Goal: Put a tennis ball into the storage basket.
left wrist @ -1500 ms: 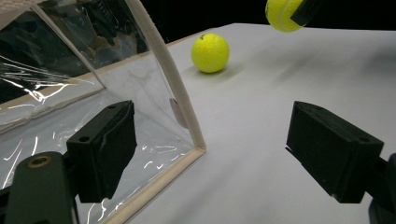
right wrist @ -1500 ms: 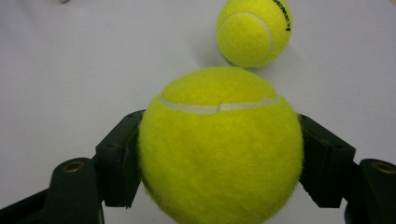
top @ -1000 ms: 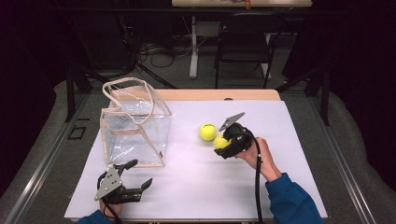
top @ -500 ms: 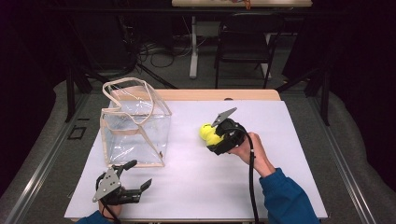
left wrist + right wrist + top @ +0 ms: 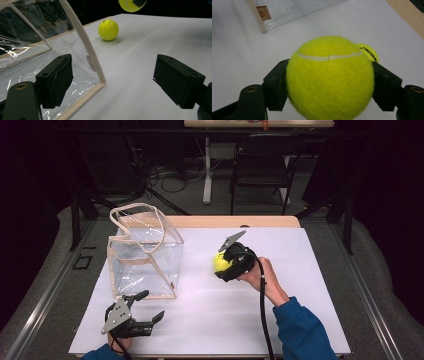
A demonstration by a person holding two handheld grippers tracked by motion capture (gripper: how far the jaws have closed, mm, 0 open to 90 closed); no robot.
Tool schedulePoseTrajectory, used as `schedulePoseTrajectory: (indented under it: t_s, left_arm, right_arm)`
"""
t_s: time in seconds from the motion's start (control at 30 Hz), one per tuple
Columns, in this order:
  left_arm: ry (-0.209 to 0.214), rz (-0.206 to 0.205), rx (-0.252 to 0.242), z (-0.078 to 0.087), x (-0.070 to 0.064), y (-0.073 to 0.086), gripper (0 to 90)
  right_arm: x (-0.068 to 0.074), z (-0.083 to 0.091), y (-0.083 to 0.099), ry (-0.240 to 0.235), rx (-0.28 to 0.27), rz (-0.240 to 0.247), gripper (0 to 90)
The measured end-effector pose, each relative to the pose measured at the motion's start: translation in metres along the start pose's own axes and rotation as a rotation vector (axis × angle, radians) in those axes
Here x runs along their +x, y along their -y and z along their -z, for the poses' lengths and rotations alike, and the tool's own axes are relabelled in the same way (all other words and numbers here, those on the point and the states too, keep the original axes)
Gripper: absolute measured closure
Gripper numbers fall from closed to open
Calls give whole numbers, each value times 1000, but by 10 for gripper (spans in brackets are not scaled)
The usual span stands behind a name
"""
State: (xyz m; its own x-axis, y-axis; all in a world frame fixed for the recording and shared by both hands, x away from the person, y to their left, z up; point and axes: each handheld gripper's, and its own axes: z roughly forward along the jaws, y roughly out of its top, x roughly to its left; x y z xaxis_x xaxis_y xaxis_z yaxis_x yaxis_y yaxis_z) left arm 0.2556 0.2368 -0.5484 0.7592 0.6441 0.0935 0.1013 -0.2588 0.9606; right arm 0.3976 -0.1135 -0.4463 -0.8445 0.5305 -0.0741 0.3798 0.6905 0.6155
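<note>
My right gripper [image 5: 226,266] is shut on a yellow tennis ball [image 5: 218,261] and holds it above the white table top, right of centre. In the right gripper view the held ball [image 5: 329,80] sits between the two black jaws, and a second tennis ball [image 5: 368,52] peeks out behind it on the table. The left gripper view shows that second ball [image 5: 108,30] resting on the table, with the held ball [image 5: 131,5] above it. My left gripper [image 5: 151,306] stands open near the front left, just in front of a clear bag [image 5: 145,255] with beige trim.
The bag stands upright and open-topped on the left half of the white sheet [image 5: 300,310]. Its front corner [image 5: 100,80] is close to my left gripper's jaws. A wooden strip [image 5: 240,221] runs along the far edge. A chair [image 5: 260,170] stands beyond the table.
My right gripper has moved left and slightly away with its tennis ball, ending over the ball that lies on the table. The left gripper has stayed put.
</note>
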Motion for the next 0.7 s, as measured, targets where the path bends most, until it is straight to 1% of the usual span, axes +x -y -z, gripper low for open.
schedulePoseTrajectory:
  t_s: [0.1,0.2,0.43,0.7]
  left_arm:
    - [-10,6,-9,2,0,0,158]
    - [-12,19,-11,2,2,1,158]
    - [-4,22,-4,0,2,2,158]
    - [-6,13,-2,3,2,2,158]
  right_arm:
    - [2,-3,-8,-13,-10,8,268]
    - [4,-8,-15,-18,-8,21,268]
    - [8,-17,-27,-35,-9,39,268]
    - [8,-23,-39,-44,-29,34,267]
